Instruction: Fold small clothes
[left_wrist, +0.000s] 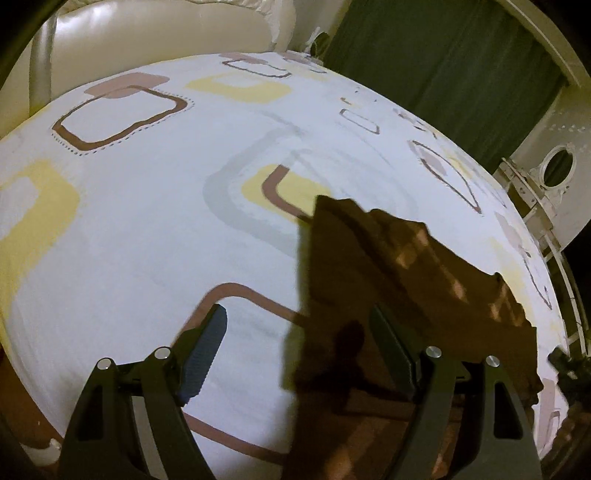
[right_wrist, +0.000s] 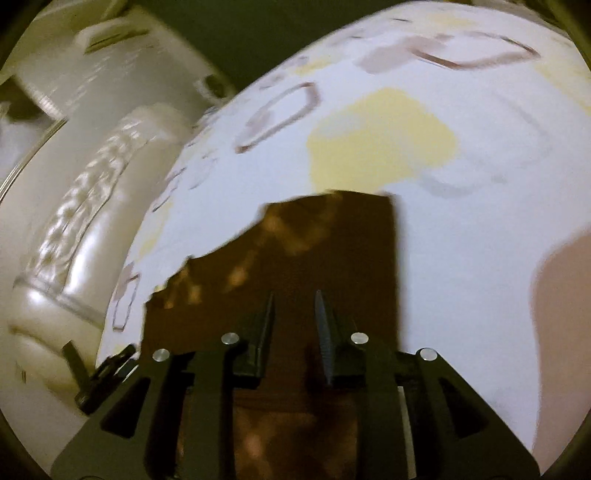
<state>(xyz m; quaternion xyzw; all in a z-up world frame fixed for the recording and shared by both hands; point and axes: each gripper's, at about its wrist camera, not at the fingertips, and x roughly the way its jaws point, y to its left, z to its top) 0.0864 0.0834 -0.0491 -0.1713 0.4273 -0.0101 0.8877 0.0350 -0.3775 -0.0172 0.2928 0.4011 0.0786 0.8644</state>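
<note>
A small dark brown garment (left_wrist: 373, 280) with pale checks lies flat on the patterned bed sheet (left_wrist: 147, 206). My left gripper (left_wrist: 299, 325) is open wide over the garment's left edge, its left finger over bare sheet and its right finger over the cloth. In the right wrist view the same garment (right_wrist: 332, 240) lies under my right gripper (right_wrist: 294, 306), whose jaws stand a little apart above the cloth with nothing between them. That view is motion-blurred.
A cream padded headboard (left_wrist: 155, 33) stands at the far end of the bed, with a dark green curtain (left_wrist: 443, 66) to its right. White ornate bed frame (right_wrist: 85, 206) runs along the bed's side. A black object (right_wrist: 99, 373) sits at the bed's edge.
</note>
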